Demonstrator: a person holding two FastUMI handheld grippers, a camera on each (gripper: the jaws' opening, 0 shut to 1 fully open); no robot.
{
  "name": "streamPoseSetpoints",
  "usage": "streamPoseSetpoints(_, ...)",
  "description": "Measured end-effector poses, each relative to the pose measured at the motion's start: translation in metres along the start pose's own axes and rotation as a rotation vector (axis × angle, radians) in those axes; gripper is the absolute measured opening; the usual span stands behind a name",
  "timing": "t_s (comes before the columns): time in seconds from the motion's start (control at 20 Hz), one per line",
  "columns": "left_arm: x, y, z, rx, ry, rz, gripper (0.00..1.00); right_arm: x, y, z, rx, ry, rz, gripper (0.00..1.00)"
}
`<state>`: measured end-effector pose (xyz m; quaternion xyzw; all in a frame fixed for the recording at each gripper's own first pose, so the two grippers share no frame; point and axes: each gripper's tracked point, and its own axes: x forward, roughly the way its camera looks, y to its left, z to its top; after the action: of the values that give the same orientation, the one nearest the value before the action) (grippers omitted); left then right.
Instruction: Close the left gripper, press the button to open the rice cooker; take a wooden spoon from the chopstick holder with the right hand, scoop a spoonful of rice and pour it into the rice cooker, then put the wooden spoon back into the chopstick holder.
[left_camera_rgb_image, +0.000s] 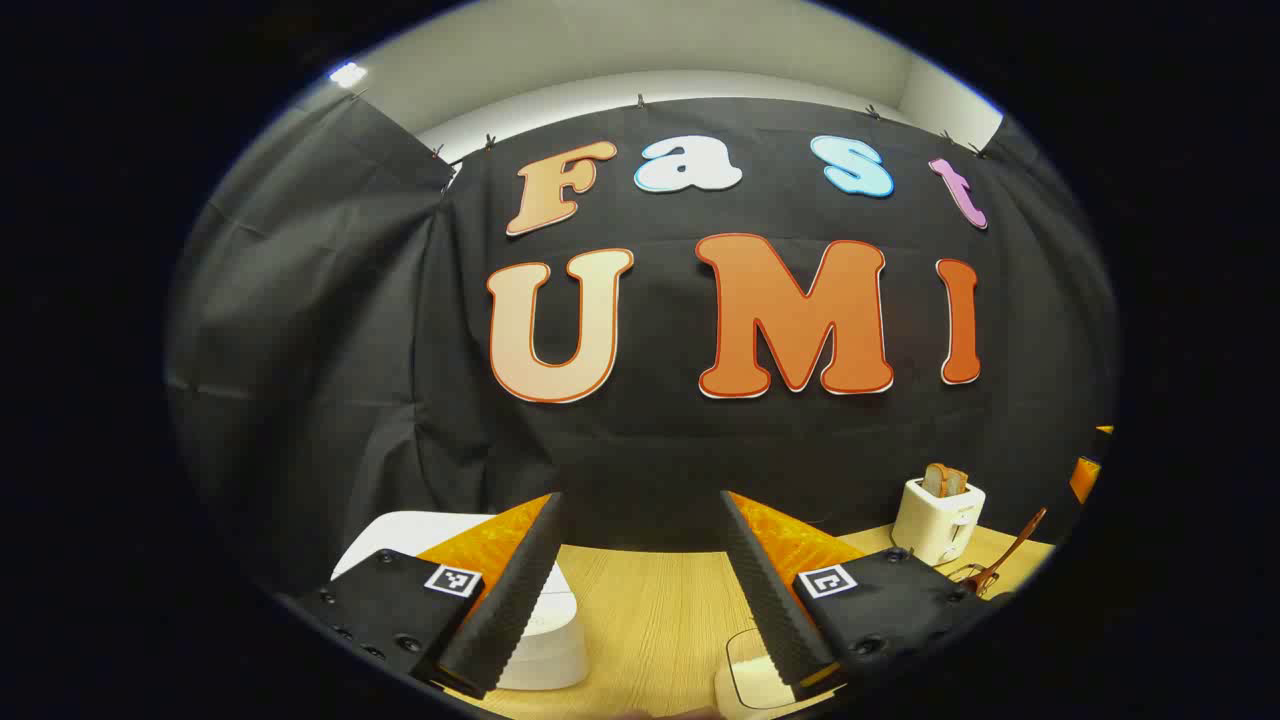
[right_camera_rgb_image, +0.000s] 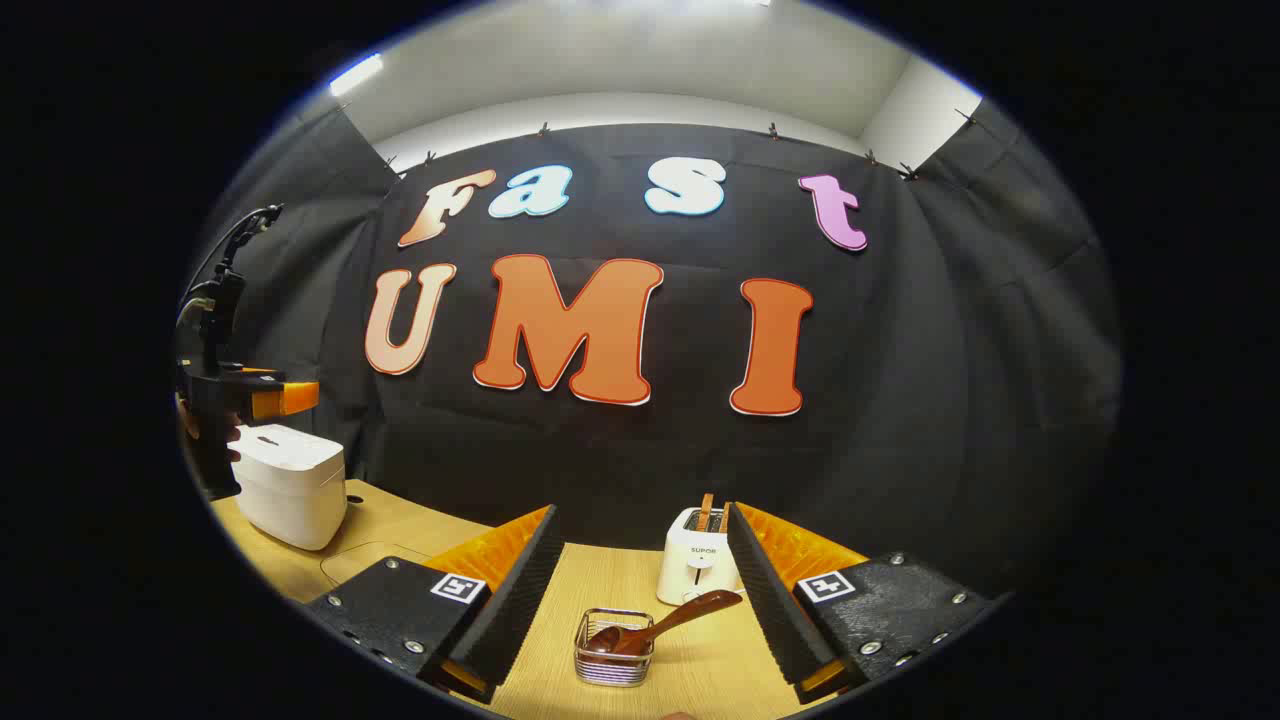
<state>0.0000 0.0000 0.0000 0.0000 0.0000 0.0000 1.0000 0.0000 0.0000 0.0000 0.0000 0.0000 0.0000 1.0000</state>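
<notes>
- Left gripper (left_camera_rgb_image: 640, 580) spread wide above table (left_camera_rgb_image: 650, 610), rice cooker (left_camera_rgb_image: 545, 640) low and left; risks straddling or missing the button unless pressed together first.
- Right gripper (right_camera_rgb_image: 640, 590) spread, empty; wooden spoon (right_camera_rgb_image: 665, 622) leaning in chopstick holder (right_camera_rgb_image: 613, 660) just ahead; could tip the holder.

Glossy white plastic rice cooker (right_camera_rgb_image: 293, 485), dark polished wooden spoon (right_camera_rgb_image: 660, 624), wire-metal chopstick holder (right_camera_rgb_image: 614, 660), pale wood-grain table (right_camera_rgb_image: 690, 675)
</notes>
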Motion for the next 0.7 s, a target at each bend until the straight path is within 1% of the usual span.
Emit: streamPoseSetpoints(0.7, -0.005, 0.006, 0.023, 0.002, -0.067, -0.003, 0.99, 0.000, 0.006, 0.009, 0.010, -0.021, 0.017, 0.97)
